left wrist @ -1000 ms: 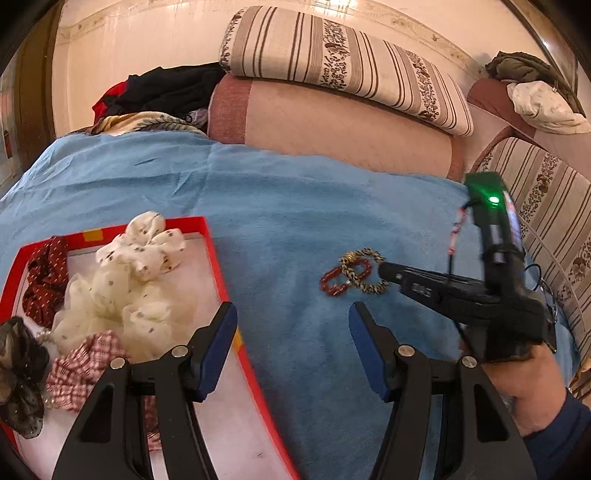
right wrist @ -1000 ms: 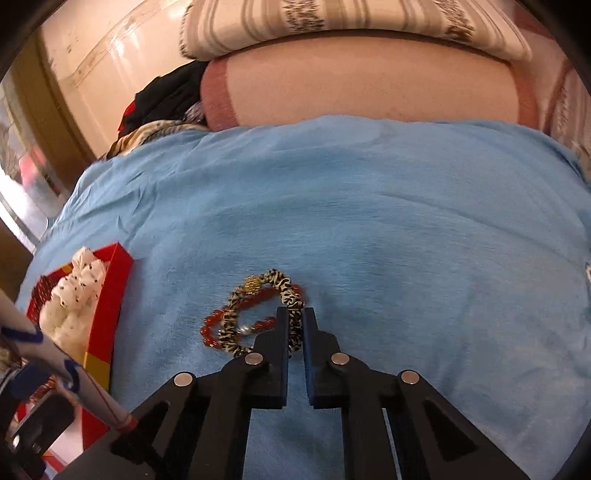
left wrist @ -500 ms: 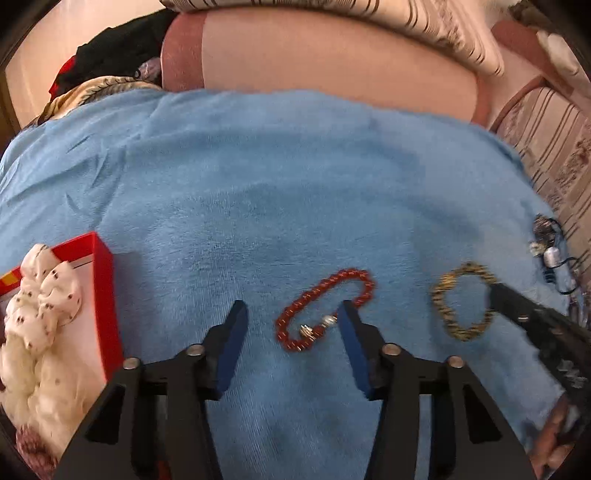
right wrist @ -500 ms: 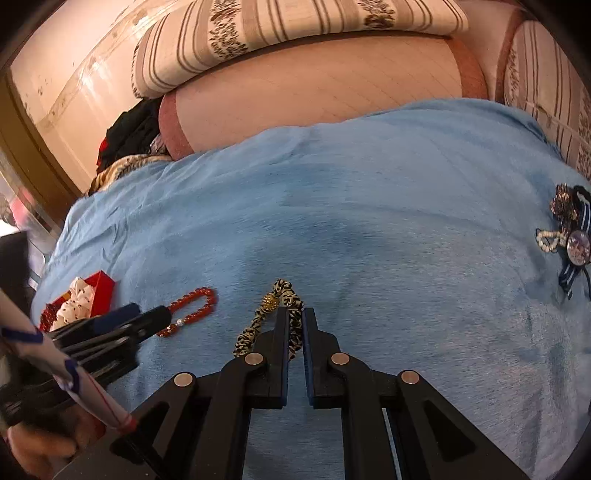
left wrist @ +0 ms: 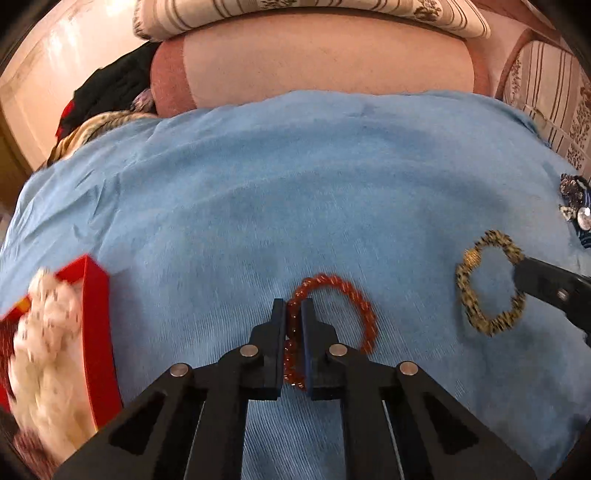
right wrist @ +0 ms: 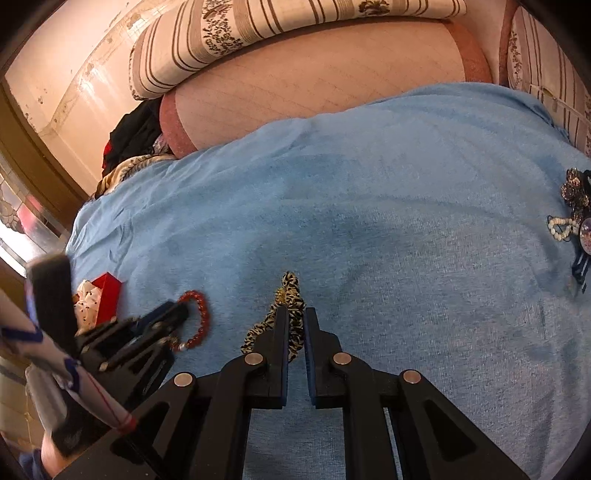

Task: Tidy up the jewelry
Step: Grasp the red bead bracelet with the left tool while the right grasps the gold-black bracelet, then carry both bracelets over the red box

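My left gripper (left wrist: 293, 306) is shut on a red bead bracelet (left wrist: 354, 295) that lies on the blue blanket (left wrist: 295, 192); it also shows in the right wrist view (right wrist: 201, 321). My right gripper (right wrist: 295, 314) is shut on a leopard-print band (right wrist: 291, 291), which forms an open ring in the left wrist view (left wrist: 480, 306). A red box (left wrist: 98, 332) with white scrunchies (left wrist: 48, 339) stands at the left; it also shows in the right wrist view (right wrist: 109, 295).
More jewelry, a pearl piece and a dark brooch (right wrist: 572, 229), lies at the blanket's right edge, also seen in the left wrist view (left wrist: 576, 210). A pink bolster (left wrist: 325, 66) and striped pillows (right wrist: 280, 33) line the far side. Clothes (left wrist: 103, 96) pile at far left.
My left gripper has closed on the red bracelet, which it straddled open half a second ago. My right gripper has kept hold of the leopard band, now apart from the bracelet.
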Motion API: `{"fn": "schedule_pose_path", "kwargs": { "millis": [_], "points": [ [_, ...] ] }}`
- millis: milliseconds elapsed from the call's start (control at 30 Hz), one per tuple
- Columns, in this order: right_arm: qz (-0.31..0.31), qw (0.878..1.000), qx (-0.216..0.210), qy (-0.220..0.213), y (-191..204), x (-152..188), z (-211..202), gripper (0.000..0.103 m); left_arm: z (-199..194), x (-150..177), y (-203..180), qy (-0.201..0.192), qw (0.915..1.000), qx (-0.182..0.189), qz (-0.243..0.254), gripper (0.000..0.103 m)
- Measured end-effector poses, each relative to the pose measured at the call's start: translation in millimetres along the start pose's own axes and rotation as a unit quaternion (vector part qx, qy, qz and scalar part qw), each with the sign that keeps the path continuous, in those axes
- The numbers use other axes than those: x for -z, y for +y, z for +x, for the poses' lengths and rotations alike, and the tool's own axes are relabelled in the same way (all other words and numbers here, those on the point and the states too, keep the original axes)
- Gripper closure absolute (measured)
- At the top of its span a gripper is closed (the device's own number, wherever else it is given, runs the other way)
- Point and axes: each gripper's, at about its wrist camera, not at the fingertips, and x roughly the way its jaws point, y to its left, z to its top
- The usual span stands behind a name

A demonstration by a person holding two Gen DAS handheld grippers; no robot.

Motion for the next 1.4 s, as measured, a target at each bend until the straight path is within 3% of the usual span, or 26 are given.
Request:
{"fn": "schedule_pose_path", "kwargs": {
  "millis": [133, 333, 400, 633, 900, 1167, 1400],
  "points": [
    [0.0, 1.0, 0.009, 0.019, -2.9, 1.9, 10.9, 0.093, -13.6, 19.5, 6.5, 0.002, 0.9987, 0.038, -0.034, 0.096],
    [0.001, 0.999, 0.026, 0.03, -5.5, 8.0, 26.9, 0.091, -12.6, 26.9, 3.6, 0.007, 0.9983, 0.043, -0.038, 0.096],
    [-0.013, 0.999, 0.029, 0.024, -1.8, 8.1, 23.9, 0.095, -14.8, 26.9, 4.2, 0.006, 0.9979, 0.043, -0.048, 0.096],
    [-0.022, 0.999, 0.023, -0.02, 9.3, 11.8, -14.0, 0.095, -43.2, 43.7, 7.9, -0.029, 0.9938, 0.084, -0.067, 0.096],
    [-0.037, 0.997, -0.025, -0.064, 37.8, 33.2, -63.1, 0.095, -97.2, 59.8, 24.5, -0.065, 0.9897, 0.103, -0.075, 0.096],
    [-0.082, 0.991, -0.06, -0.091, 79.3, 79.9, -97.3, 0.095, -158.1, 90.1, 43.7, -0.109, 0.9872, 0.101, -0.058, 0.096],
    [-0.098, 0.987, -0.074, -0.104, 98.2, 114.4, -114.4, 0.095, -197.0, 137.0, 66.7, -0.142, 0.986, 0.07, -0.053, 0.096]
  ]
}}
